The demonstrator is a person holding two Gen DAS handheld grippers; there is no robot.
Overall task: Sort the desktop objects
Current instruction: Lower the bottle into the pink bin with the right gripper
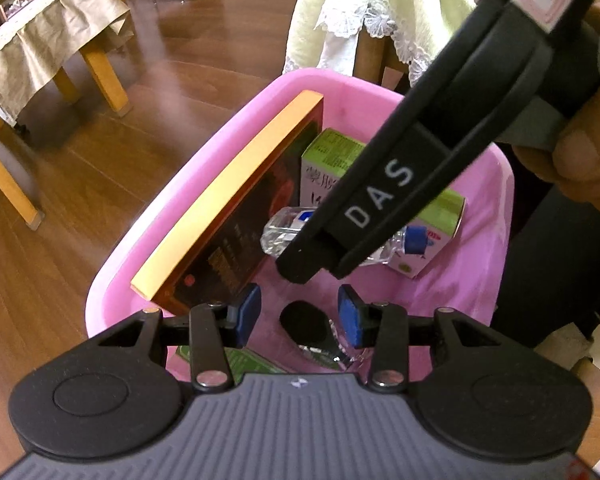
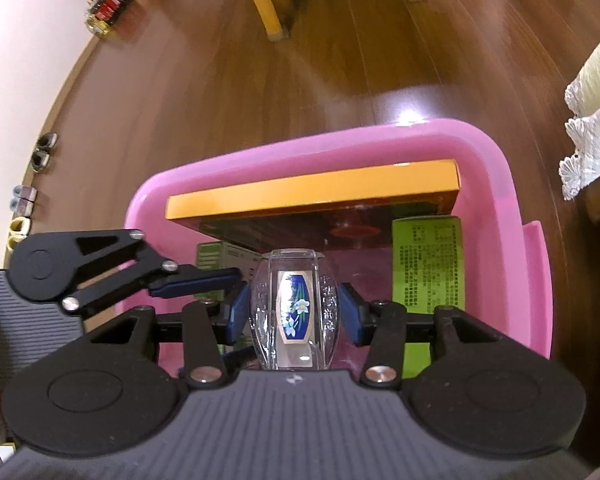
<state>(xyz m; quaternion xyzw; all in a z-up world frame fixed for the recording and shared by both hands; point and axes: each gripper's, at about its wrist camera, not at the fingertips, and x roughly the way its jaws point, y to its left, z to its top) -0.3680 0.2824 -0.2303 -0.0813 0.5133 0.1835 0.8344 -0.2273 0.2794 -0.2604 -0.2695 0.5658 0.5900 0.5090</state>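
A pink basin (image 1: pixel 112 280) (image 2: pixel 496 168) lies under both grippers. My right gripper (image 2: pixel 294 312) is shut on a clear faceted bottle (image 2: pixel 294 304) with a blue flower label, held upright above the basin. In the left wrist view the right gripper (image 1: pixel 308 268) reaches in from the upper right, and clear bottle parts (image 1: pixel 280 228) show behind it. My left gripper (image 1: pixel 299 314) hangs open over the basin floor with nothing between its blue pads (image 1: pixel 248 312). One of its fingers (image 2: pixel 196 283) shows left of the bottle.
An orange-edged dark box (image 1: pixel 224 208) (image 2: pixel 312 192) leans on the basin's wall. Inside also lie a green-and-white carton (image 1: pixel 332 152) (image 2: pixel 428 264), a blue cap (image 1: pixel 416 240), a black oval (image 1: pixel 304 322) and a foil pack (image 1: pixel 324 350). Wooden floor, table legs (image 2: pixel 268 4) and a lace cloth (image 1: pixel 364 16) surround it.
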